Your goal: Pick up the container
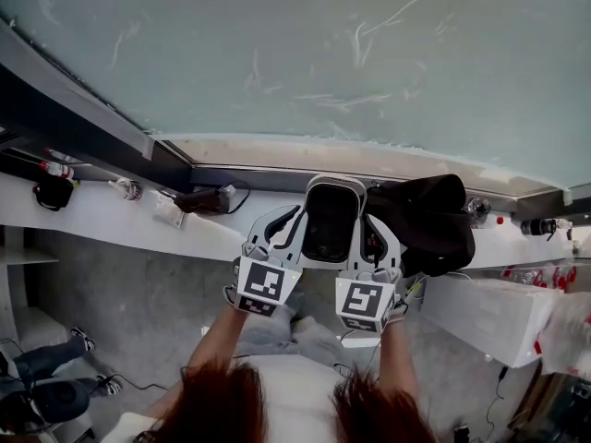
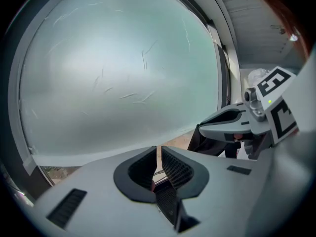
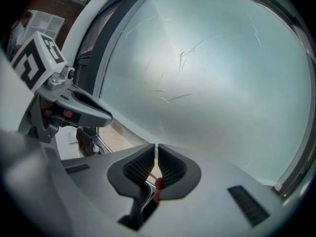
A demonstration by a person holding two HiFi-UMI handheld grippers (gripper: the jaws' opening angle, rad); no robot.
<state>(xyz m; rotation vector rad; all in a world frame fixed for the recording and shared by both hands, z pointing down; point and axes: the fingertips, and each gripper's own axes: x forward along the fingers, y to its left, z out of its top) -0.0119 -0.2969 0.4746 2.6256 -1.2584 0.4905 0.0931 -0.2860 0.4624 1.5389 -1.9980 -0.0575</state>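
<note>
Presently both tongs hover over the white ledge (image 1: 102,212), side by side and nearly touching.

- Left gripper (image 2: 158,157): jaws pressed together, nothing between the pads.
- Right gripper (image 3: 156,154): likewise closed on nothing.
- Both point at the frosted pane (image 1: 323,53) that rises behind the ledge.

Where the container is: I cannot single it out with any confidence. One candidate is a white box (image 1: 489,312) below the ledge's right end, well apart from the tongs. A black bag (image 1: 429,220) slumps on the ledge just right of the right gripper.

Task judged not begun.

Risks, as I read them:
- Closed jaws reaching the container would shove it, not take it, so they need opening first.
- Grippers this close together over the ledge could knock one another when turned.
- Tips aimed at the pane could strike it if carried forward.
- A swing rightward along the ledge could snag the bag.
</note>
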